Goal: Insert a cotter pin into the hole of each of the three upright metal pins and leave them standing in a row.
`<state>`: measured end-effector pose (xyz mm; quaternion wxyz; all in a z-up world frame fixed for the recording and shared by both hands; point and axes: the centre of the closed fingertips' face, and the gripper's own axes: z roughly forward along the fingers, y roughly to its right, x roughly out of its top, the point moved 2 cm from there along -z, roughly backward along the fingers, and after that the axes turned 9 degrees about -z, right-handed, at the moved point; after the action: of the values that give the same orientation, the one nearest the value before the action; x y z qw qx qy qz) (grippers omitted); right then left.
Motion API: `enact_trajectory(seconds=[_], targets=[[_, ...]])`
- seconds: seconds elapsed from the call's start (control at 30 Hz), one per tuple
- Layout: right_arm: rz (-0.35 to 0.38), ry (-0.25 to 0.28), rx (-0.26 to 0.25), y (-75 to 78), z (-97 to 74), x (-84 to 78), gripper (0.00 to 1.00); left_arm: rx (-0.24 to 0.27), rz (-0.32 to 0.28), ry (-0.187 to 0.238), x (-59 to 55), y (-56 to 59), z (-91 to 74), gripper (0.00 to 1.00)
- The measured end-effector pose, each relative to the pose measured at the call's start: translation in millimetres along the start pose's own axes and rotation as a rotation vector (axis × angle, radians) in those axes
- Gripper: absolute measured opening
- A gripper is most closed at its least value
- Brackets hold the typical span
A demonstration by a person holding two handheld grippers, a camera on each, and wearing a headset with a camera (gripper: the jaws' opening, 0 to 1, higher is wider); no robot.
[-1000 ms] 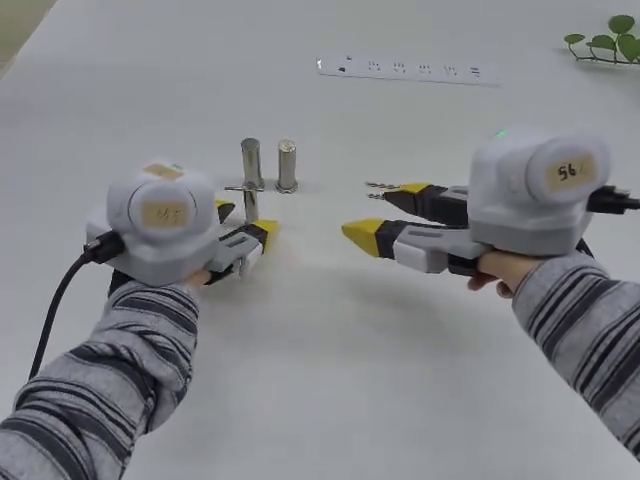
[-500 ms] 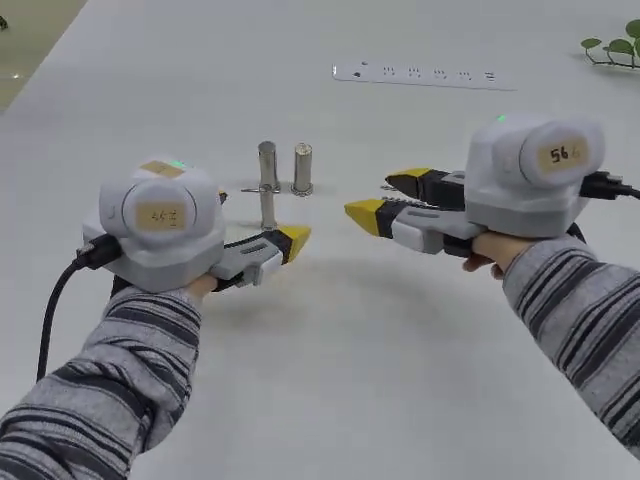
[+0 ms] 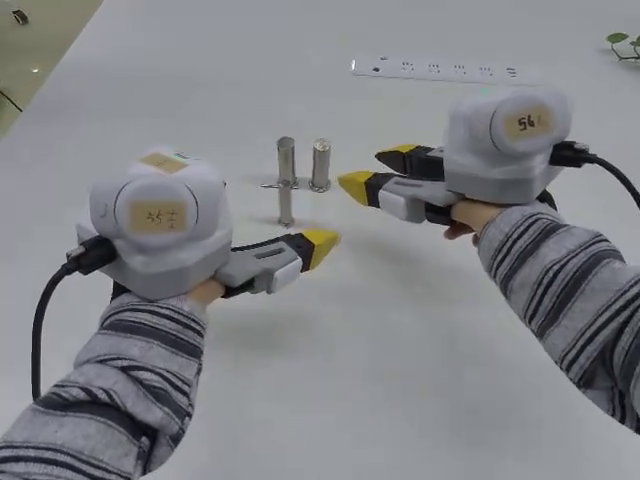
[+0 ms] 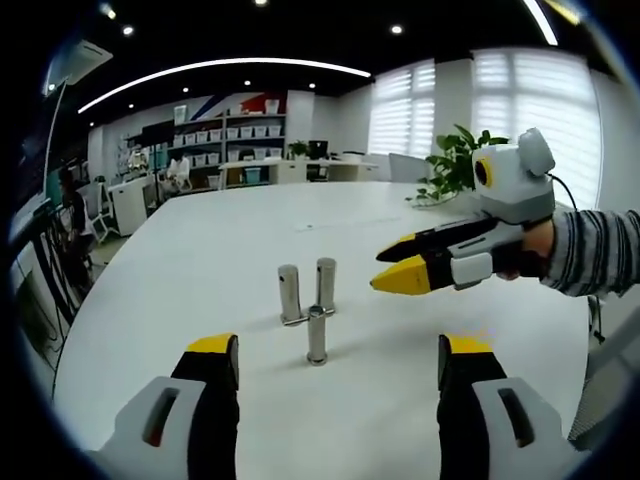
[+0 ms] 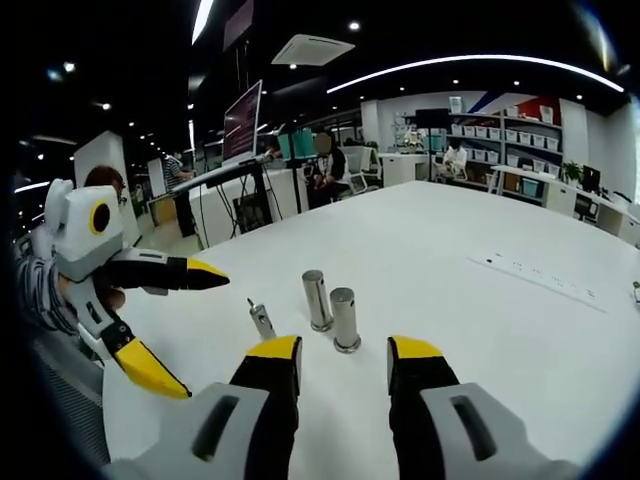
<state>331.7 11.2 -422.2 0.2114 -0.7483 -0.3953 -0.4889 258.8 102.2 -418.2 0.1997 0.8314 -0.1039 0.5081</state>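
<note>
Left gripper (image 4: 338, 350): we see its two jaws spread wide with nothing between them. It is low over the table and points at the pins.
Right gripper (image 3: 360, 168): its jaws are apart too, but with a smaller gap, and it holds nothing. It is on the right of the pins, with its yellow tips near the right back pin.
Pins: we count three, all standing up, in the space between the two grippers.
Back pair: the left back pin (image 3: 286, 160) and the right back pin (image 3: 321, 165) stand just beside each other.
Near pin (image 3: 286, 208): it stands in front of the left back pin, closer to us.
Cotter pin (image 3: 272, 186): a thin bit of wire sticks out sideways. We think it goes through the top of the near pin, but it is too small to be sure.
Table (image 3: 400, 340): white and flat.
Power strip (image 3: 445, 72): it lies far behind the pins.
</note>
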Motion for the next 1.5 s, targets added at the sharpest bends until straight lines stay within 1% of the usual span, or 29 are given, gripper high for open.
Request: enact_trajectory(seconds=[0.03, 0.07, 0.17, 0.33, 0.43, 0.57, 0.63, 0.7, 0.8, 0.87, 0.93, 1.03, 1.1, 1.23, 1.43, 1.5], targets=[[-0.003, -0.002, 0.003, -0.2, 2.7, -0.3, 0.29, 0.000, -0.003, 0.007, 0.9, 0.6, -0.9, 0.81], [-0.003, -0.009, 0.005, 4.1, 8.2, -2.2, 0.28, 0.005, -0.002, 0.006, 1.3, 0.7, -1.7, 0.81], [-0.004, -0.009, 0.010, 5.3, 17.4, -2.9, 0.27, 0.008, 0.011, 0.005, 2.0, 1.3, -3.7, 0.83], [-0.003, -0.014, 0.020, 4.7, 30.8, -3.9, 0.25, -0.011, 0.000, 0.005, 2.5, 6.8, -8.3, 0.87], [0.001, -0.018, 0.022, 8.9, 39.3, -6.2, 0.24, -0.020, 0.007, 0.007, 3.6, 11.5, -11.3, 0.89], [0.015, -0.024, 0.028, 8.0, 48.7, -9.4, 0.23, -0.041, 0.013, -0.002, 0.6, 16.0, -12.0, 0.93], [0.018, -0.029, 0.032, 6.2, 53.0, -11.0, 0.23, -0.040, 0.027, -0.018, -2.6, 16.4, -11.6, 0.96], [0.011, -0.040, 0.034, 3.8, 57.8, -12.6, 0.22, -0.040, 0.037, -0.023, -3.7, 16.5, -11.8, 0.97], [0.004, -0.041, 0.041, 0.9, 60.9, -14.1, 0.21, -0.052, 0.045, -0.025, -4.7, 17.5, -11.4, 0.99], [0.004, -0.045, 0.045, 1.1, 63.2, -16.3, 0.20, -0.059, 0.044, -0.034, -6.3, 17.4, -11.6, 0.99], [0.003, -0.048, 0.044, 3.4, 64.9, -18.1, 0.20, -0.065, 0.043, -0.031, -6.1, 17.2, -12.0, 0.99], [0.000, -0.050, 0.048, 2.8, 66.2, -20.6, 0.18, -0.065, 0.042, -0.030, -6.3, 16.1, -12.1, 0.99], [-0.005, -0.053, 0.050, 3.5, 68.0, -23.6, 0.16, -0.063, 0.041, -0.038, -7.6, 14.9, -12.1, 0.99], [-0.009, -0.059, 0.053, 1.9, 68.7, -26.2, 0.15, -0.069, 0.042, -0.033, -6.6, 15.9, -11.9, 0.99], [-0.023, -0.052, 0.055, 0.5, 71.8, -26.5, 0.12, -0.075, 0.045, -0.041, -7.4, 17.9, -11.1, 0.99], [-0.029, -0.050, 0.047, 1.0, 72.5, -26.5, 0.11, -0.076, 0.042, -0.046, -8.0, 18.1, -11.1, 0.99]])
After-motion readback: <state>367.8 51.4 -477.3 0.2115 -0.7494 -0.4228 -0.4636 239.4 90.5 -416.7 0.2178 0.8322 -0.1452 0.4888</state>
